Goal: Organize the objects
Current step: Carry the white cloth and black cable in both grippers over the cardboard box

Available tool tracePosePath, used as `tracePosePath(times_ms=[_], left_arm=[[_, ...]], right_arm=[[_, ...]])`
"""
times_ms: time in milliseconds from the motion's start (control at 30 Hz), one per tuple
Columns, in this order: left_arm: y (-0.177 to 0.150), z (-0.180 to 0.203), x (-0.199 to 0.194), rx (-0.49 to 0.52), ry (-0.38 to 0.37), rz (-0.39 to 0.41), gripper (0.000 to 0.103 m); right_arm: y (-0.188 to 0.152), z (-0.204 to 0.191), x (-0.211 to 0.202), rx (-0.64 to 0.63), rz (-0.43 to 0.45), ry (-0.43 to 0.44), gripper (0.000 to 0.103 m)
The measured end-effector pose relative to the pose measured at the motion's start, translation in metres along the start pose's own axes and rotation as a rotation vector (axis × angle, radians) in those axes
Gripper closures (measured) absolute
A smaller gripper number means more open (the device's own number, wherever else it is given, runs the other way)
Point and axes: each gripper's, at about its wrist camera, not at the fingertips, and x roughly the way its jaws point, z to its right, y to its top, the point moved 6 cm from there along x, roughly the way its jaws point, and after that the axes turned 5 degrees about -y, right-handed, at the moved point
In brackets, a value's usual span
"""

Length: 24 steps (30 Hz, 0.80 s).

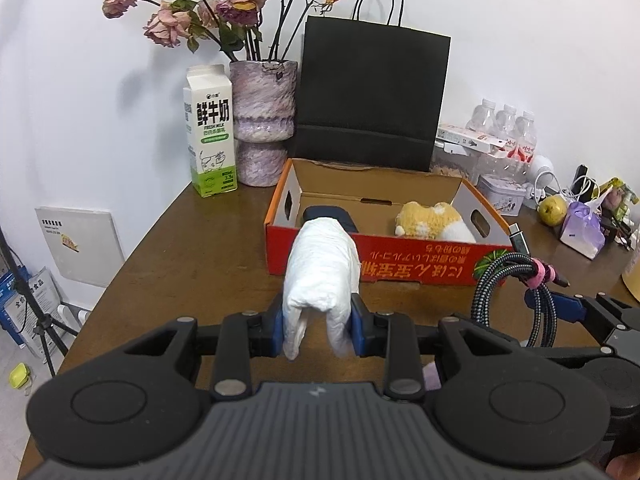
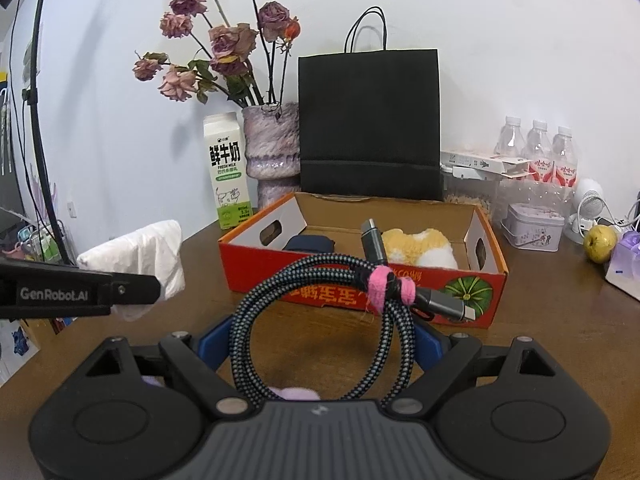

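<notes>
My left gripper (image 1: 318, 322) is shut on a white tissue pack (image 1: 320, 268) and holds it above the table, just in front of the red cardboard box (image 1: 420, 260). The pack also shows in the right wrist view (image 2: 140, 258). My right gripper (image 2: 320, 338) is shut on a coiled braided cable (image 2: 320, 320) tied with pink bands, held in front of the box (image 2: 360, 296). The cable shows at the right of the left wrist view (image 1: 512, 292). In the box lie a dark blue case (image 1: 330, 216) and a yellow and white plush toy (image 1: 432, 222).
Behind the box stand a milk carton (image 1: 210, 132), a purple vase of dried roses (image 1: 262, 120) and a black paper bag (image 1: 368, 96). At the right are water bottles (image 2: 540, 152), a tin (image 2: 534, 226), a pear (image 2: 600, 242) and chargers. The brown table's edge (image 1: 120, 272) runs along the left.
</notes>
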Motion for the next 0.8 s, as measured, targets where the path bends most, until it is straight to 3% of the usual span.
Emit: tracePosePath(times_ms=[800], left_arm=[[0.048, 0.015, 0.046, -0.022, 0.003, 0.023, 0.072]], right_arm=[[0.045, 0.022, 0.043, -0.012, 0.045, 0.002, 0.014]])
